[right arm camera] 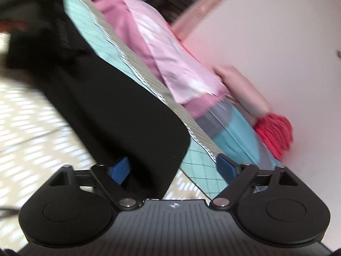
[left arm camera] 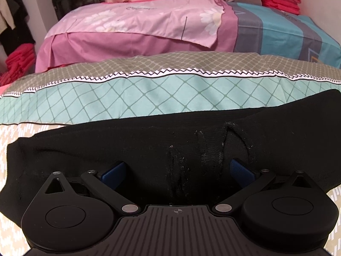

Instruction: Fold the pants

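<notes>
No readable text; faint illegible script on pink pillowcase

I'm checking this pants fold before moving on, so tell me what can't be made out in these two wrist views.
- Black pants: near edge hidden behind the left gripper body in the left wrist view; right end cut off by the frame.
- Right wrist view: motion blur smears the pants and bedding; fold lines unreadable.
- Right gripper: jaws wide, but whether its left pad touches the cloth is unclear.
- Top left, right wrist view: dark blurred shapes, unidentifiable.
</notes>
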`<state>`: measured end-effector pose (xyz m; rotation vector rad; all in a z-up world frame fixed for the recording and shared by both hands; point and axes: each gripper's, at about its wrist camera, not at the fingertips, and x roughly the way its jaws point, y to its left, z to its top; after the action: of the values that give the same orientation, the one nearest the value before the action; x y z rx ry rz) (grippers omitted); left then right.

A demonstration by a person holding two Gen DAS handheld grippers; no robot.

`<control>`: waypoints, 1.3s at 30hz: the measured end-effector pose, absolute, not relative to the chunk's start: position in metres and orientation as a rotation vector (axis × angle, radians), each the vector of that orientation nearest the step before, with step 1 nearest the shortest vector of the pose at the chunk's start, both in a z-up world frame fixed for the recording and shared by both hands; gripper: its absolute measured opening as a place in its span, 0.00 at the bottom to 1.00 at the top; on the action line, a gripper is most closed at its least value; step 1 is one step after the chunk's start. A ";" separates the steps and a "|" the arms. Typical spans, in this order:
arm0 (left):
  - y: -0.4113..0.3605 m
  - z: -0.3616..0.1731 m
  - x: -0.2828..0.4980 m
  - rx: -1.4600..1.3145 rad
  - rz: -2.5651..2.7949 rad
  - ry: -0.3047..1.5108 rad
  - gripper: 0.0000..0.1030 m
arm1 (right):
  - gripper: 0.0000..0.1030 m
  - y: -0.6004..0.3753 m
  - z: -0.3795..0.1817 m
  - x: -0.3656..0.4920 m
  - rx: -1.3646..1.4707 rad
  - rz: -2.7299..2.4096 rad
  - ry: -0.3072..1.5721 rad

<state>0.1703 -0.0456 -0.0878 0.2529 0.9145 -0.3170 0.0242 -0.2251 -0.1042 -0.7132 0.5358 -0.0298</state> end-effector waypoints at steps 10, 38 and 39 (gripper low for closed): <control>-0.043 -0.082 0.180 0.218 -0.324 0.983 1.00 | 0.64 -0.243 -0.042 0.008 -0.112 0.064 0.499; 0.150 -0.043 0.155 0.130 0.082 1.027 1.00 | 0.88 -0.195 -0.051 0.095 0.011 -0.201 0.884; 0.155 -0.043 0.155 0.136 0.094 1.028 1.00 | 0.88 -0.185 -0.047 0.097 -0.016 -0.202 0.864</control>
<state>0.1548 0.1555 -0.0427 0.1364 1.0279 0.0937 0.0968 -0.1848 -0.0468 -0.0164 0.8639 -0.2019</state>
